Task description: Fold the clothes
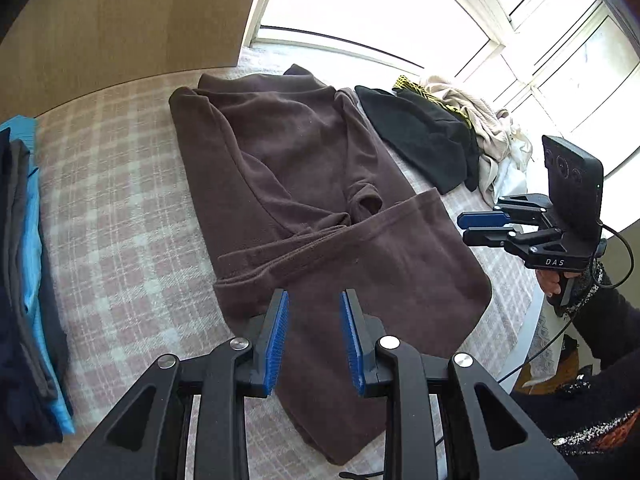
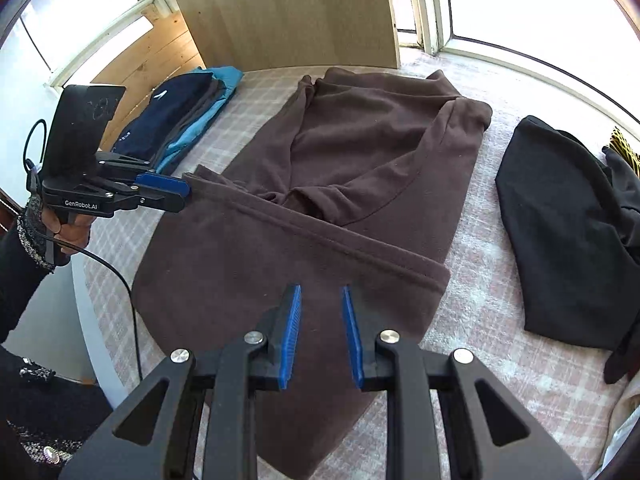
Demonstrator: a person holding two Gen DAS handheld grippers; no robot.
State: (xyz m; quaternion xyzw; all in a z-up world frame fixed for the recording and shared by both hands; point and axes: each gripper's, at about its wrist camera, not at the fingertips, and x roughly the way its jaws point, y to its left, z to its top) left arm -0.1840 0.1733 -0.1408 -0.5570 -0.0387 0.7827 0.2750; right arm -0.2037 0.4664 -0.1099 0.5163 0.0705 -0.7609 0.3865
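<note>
A brown fleece garment (image 1: 304,184) lies on the pink checked bed cover, its sleeves folded inward and its bottom hem folded up over the middle; it also shows in the right wrist view (image 2: 360,184). My left gripper (image 1: 314,300) is open and empty, just above the near folded edge. It appears in the right wrist view (image 2: 186,194) at the garment's left hem corner. My right gripper (image 2: 320,296) is open and empty above the near fold. In the left wrist view it (image 1: 464,226) hovers just right of the garment's right edge.
A stack of folded blue and dark clothes (image 1: 24,280) lies on the left, also in the right wrist view (image 2: 188,120). A black garment (image 2: 568,232) and a pile of cream and yellow clothes (image 1: 480,128) lie right. A wooden headboard (image 2: 280,12) and windows stand behind.
</note>
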